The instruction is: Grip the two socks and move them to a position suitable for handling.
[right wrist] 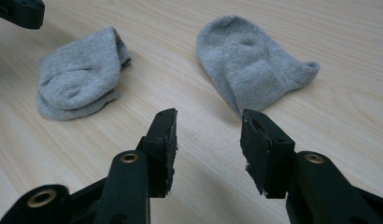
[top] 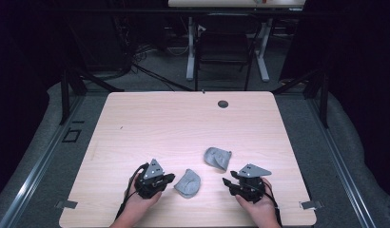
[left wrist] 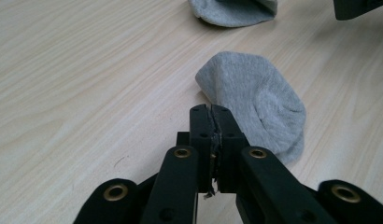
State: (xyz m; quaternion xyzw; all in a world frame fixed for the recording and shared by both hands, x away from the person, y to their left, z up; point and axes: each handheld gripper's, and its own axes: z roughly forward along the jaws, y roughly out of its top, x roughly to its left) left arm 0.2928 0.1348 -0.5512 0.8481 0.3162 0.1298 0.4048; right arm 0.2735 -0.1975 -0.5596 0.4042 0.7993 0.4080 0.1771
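Two small grey socks lie on the wooden table (top: 183, 123). A folded sock (top: 188, 183) (left wrist: 255, 98) (right wrist: 77, 74) rests between the two hands, and a flatter sock (top: 218, 157) (left wrist: 234, 10) (right wrist: 248, 60) lies a little farther back. My left gripper (top: 170, 178) (left wrist: 211, 112) is shut with nothing between its jaws; its tips stop just short of the folded sock's edge. My right gripper (top: 226, 183) (right wrist: 208, 123) stands open above bare wood, and its jaws point at the flatter sock without touching it.
A dark round grommet (top: 223, 103) sits in the table near its far edge. Past the table stand a black chair (top: 224, 50) and a white desk frame (top: 190, 52). Metal clips hold the table's front corners (top: 65, 204).
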